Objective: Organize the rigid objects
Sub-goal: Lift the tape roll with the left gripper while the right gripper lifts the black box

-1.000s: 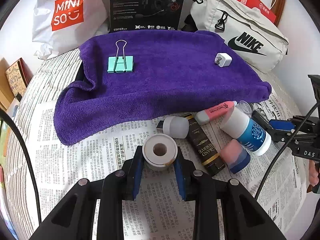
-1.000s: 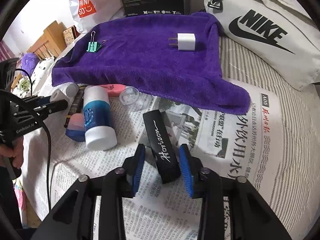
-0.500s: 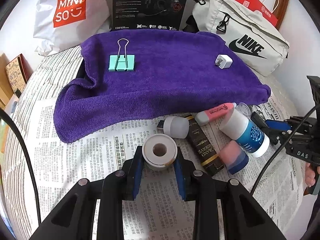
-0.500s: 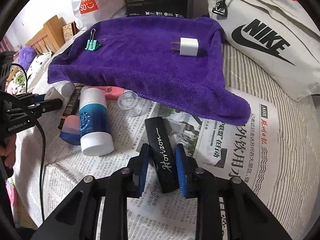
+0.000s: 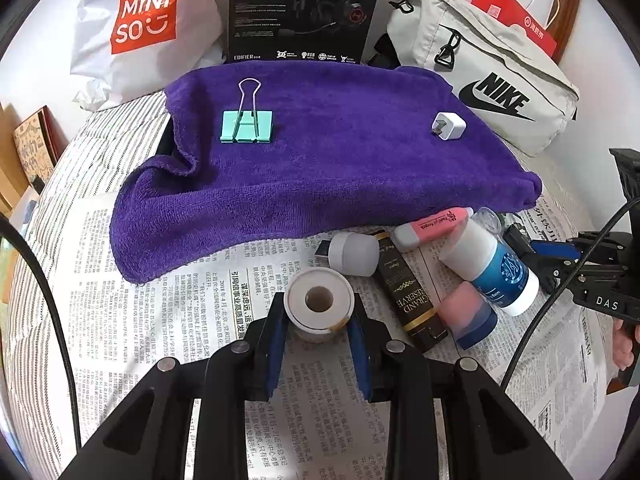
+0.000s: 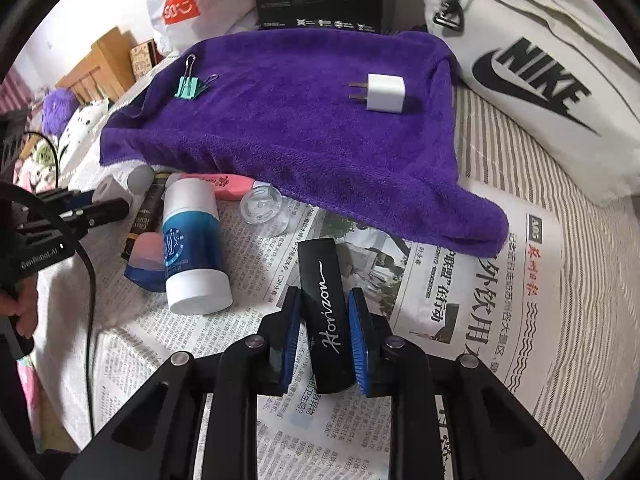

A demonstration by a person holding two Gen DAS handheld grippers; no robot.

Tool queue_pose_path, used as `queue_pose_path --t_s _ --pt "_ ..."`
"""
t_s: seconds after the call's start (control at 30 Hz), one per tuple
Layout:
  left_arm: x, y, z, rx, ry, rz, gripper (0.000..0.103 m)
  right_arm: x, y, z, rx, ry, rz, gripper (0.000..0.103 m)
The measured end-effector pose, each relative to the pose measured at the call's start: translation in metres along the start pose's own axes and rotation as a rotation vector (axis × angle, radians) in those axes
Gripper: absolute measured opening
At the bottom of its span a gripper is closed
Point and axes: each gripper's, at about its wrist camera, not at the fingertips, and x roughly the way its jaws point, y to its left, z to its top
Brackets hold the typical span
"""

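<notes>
Right tool (image 6: 325, 334) jaws have narrowed since a second ago and are closing on the black Horizon case (image 6: 325, 312), blue pads pressing both its long sides; case lying on the newspaper (image 6: 472, 320), sticking out ahead of the tool. Left tool (image 5: 319, 326) is staying clamped on the white tape roll (image 5: 319, 302), hole facing up. Ahead of both tools the purple towel (image 5: 320, 168) is carrying the green binder clip (image 5: 247, 126) and white charger (image 5: 449, 126), well apart.
</notes>
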Motion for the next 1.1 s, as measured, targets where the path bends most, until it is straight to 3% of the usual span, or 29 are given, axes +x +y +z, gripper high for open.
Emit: queue_pose_path --t_s 0.3,0.5,0.67,0.9,1.1 --pt "0.001 -0.005 -0.001 0.016 -0.013 0.024 0.028 0.0 0.006 -0.006 -0.023 -0.025 -0.038 0.025" --pt "0.0 -0.002 0.0 -0.008 -0.002 0.01 0.028 -0.002 -0.002 -0.004 0.031 -0.006 -0.003 0.023" --pt "-0.009 -0.001 -0.002 -0.004 -0.016 0.046 0.027 -0.008 -0.005 -0.006 0.047 -0.008 -0.004 0.022" --pt "-0.016 0.003 -0.001 -0.01 -0.019 0.035 0.027 -0.019 -0.009 -0.005 0.066 -0.026 0.012 0.022" --pt "-0.012 0.001 -0.003 -0.009 -0.001 0.02 0.027 -0.003 -0.006 -0.007 0.046 0.007 -0.001 0.022"
